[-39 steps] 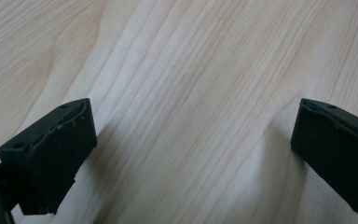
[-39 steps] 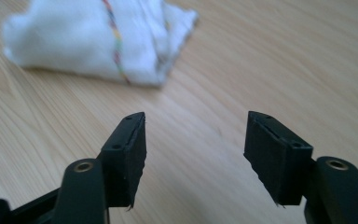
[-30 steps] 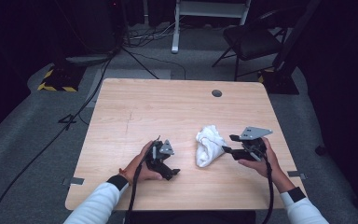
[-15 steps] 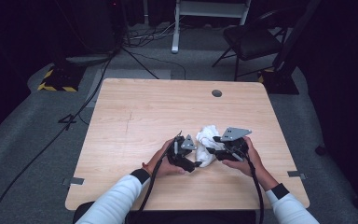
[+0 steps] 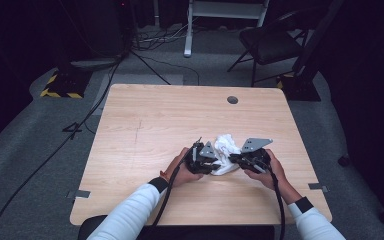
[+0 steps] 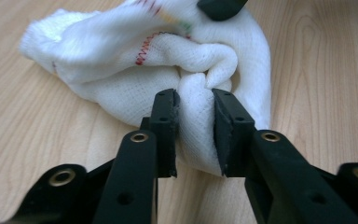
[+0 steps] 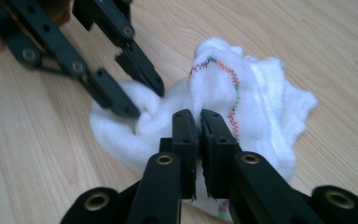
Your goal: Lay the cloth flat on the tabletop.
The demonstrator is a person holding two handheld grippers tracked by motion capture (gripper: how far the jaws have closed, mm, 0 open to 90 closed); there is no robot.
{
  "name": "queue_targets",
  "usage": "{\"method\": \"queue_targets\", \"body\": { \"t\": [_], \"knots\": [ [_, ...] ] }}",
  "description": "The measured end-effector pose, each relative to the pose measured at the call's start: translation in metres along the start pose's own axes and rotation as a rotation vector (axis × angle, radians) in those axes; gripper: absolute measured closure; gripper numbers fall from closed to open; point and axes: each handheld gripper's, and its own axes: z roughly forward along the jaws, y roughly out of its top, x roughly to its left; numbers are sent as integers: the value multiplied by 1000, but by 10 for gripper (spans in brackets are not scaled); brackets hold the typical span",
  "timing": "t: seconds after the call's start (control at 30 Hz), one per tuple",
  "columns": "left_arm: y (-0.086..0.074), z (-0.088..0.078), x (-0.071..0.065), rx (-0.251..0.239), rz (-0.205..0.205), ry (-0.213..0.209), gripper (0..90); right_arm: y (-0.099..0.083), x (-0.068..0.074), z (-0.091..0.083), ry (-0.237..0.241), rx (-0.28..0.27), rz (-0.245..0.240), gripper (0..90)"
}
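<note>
A crumpled white cloth (image 5: 224, 146) with red and green stitching lies on the wooden table (image 5: 155, 130), right of centre near the front. My left gripper (image 5: 211, 161) meets it from the left. In the left gripper view, that gripper (image 6: 194, 95) has its jaws pressed on a thick fold of the cloth (image 6: 121, 56). My right gripper (image 5: 232, 159) comes in from the right. In the right gripper view it (image 7: 196, 114) is nearly closed on a thin stitched ridge of the cloth (image 7: 256, 93). The left gripper (image 7: 140, 98) shows there too, its jaws on the cloth's far side.
A round cable hole (image 5: 232, 100) sits near the table's far edge. A dark chair (image 5: 270, 45) and a white stand (image 5: 187, 30) are on the floor beyond. Cables (image 5: 80, 125) run along the floor at left. Grey tape tabs (image 5: 80, 194) mark the front corners.
Both grippers moved inward from either side of the cloth and now meet at it. Each has closed on a fold of it.
</note>
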Motion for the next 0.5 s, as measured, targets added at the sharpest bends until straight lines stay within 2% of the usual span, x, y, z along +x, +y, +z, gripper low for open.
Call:
{"method": "queue_targets", "body": {
  "t": [0.07, 0.27, 0.37, 0.4, 0.5],
  "knots": [
    [0, -10, 1, -12, 9, 19, 735, -4, -1, -7, -9, -4, 3, 858],
    [-2, -29, 4, -31, 5, 31, 748, -13, 0, -23, -40, -13, 0, 861],
    [-7, -37, 1, -15, 6, 38, 780, -17, 2, -26, -40, -7, 9, 861],
    [-11, -41, -3, 6, 13, 50, 806, -23, 6, -29, -49, 7, 9, 861],
    [-16, -43, -6, 13, 13, 36, 823, -30, 8, -31, -60, 21, 11, 854]
  ]
}}
